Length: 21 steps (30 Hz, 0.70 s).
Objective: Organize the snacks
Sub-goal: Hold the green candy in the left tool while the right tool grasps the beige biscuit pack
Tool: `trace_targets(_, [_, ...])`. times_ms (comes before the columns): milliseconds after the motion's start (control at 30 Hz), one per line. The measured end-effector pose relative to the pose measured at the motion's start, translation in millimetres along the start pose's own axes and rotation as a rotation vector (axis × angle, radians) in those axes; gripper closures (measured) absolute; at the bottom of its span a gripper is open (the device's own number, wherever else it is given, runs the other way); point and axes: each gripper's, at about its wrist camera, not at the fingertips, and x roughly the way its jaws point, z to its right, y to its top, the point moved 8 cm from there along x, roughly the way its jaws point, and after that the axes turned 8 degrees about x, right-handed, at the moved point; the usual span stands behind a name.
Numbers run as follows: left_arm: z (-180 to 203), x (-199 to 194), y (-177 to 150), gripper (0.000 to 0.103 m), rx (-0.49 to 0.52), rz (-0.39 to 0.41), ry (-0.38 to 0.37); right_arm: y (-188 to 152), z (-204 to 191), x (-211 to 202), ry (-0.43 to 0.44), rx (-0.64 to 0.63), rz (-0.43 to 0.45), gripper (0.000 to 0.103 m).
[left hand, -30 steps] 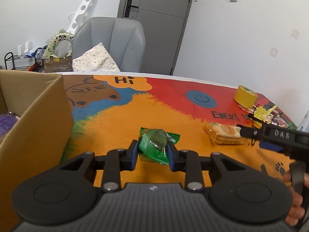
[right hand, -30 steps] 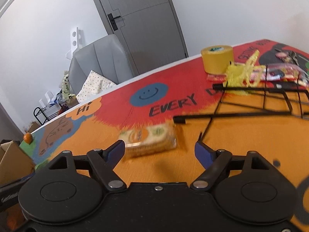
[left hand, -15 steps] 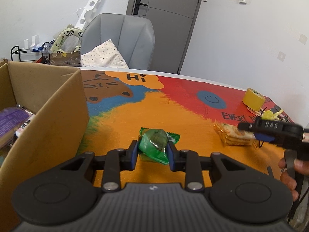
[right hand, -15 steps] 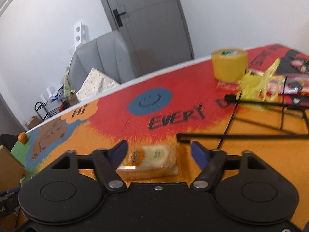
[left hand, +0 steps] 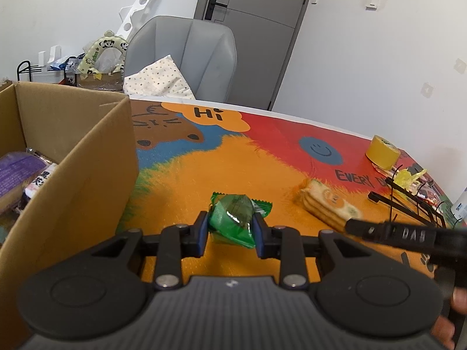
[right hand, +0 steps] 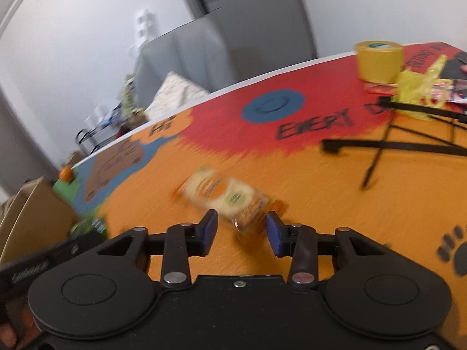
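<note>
My left gripper (left hand: 230, 227) is shut on a green snack packet (left hand: 233, 218) and holds it above the orange mat. A cardboard box (left hand: 87, 157) stands at the left with purple and white snack packs (left hand: 17, 172) inside. A cracker pack (left hand: 327, 201) lies on the mat to the right; in the right wrist view the cracker pack (right hand: 227, 198) lies with its near end between the blue pads of my right gripper (right hand: 242, 233). The pads stand narrowly apart on either side of it, with small gaps. The right wrist view is blurred.
A yellow tape roll (right hand: 379, 61) and a yellow wrapper (right hand: 420, 90) sit at the back right beside a black wire rack (right hand: 408, 143). The right gripper's body (left hand: 408, 236) shows at the right of the left wrist view. A grey chair (left hand: 186, 58) stands behind the table.
My left gripper has risen with the green packet, showing more of the box's inside. My right gripper has closed in on the cracker pack and narrowed its jaws around it.
</note>
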Motion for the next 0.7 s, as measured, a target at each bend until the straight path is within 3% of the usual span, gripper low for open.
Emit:
trace_targets(67, [-0.4,-0.3,-0.4,0.073,-0.001,0.000,-0.001,-3.6,-10.6,-1.5,0.022,-0.034,-0.012,0.063])
trace_targets(167, [-0.8,-2.0,-1.6,0.073,-0.002,0.000,-0.001,0.0,-17.2,-5.2,-0.018,-0.097,0.021,0.061])
trace_targets(233, [-1.5,-2.2,-1.6,0.073,-0.004,0.000,0.000,5.1,-15.9,-6.4,-0.041,-0.109,0.034,0.049])
trace_targets(433, [-1.8,-2.9,-2.2,0.073,-0.007,-0.003,0.001,16.8,-14.1,-0.7,-0.062,-0.148,0.061,0.031])
trace_targets(700, [-4.1,-4.0,-2.4,0.073,-0.012,-0.006,-0.001,17.6,-22.5,29.2,-0.057,-0.202,0.031,0.030])
